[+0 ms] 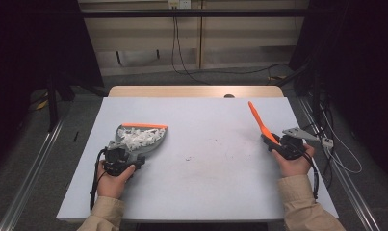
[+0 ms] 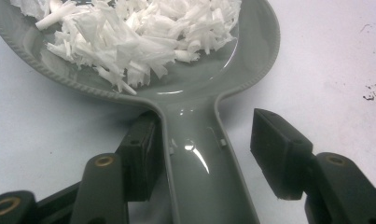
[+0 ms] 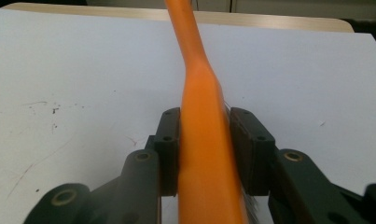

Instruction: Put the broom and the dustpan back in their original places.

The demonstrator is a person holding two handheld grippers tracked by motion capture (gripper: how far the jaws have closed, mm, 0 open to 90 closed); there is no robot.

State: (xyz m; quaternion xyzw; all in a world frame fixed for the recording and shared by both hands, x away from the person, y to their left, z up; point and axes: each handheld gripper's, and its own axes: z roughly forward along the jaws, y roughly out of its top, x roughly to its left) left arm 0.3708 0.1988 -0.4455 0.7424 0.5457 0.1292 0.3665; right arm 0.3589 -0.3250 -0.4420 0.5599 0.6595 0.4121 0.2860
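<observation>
A grey dustpan (image 1: 150, 144) with an orange front lip lies on the left of the white table (image 1: 206, 183), heaped with white paper shreds (image 1: 141, 137). My left gripper (image 1: 126, 153) straddles its handle. In the left gripper view the dustpan (image 2: 260, 56) and shreds (image 2: 139, 32) fill the top; my left gripper (image 2: 206, 144) is open, one pad against the handle's side, the other pad standing clear of it. At the right, my right gripper (image 1: 273, 142) holds an orange brush (image 1: 257, 118) that slants up and away. In the right gripper view my right gripper (image 3: 204, 135) is shut on the brush (image 3: 199, 93).
Small dark specks dot the table's middle (image 1: 201, 156). A wooden strip (image 1: 196, 91) runs along the far edge. Cables (image 1: 336, 154) lie on the floor to the right, and metal rails run along both sides of the table.
</observation>
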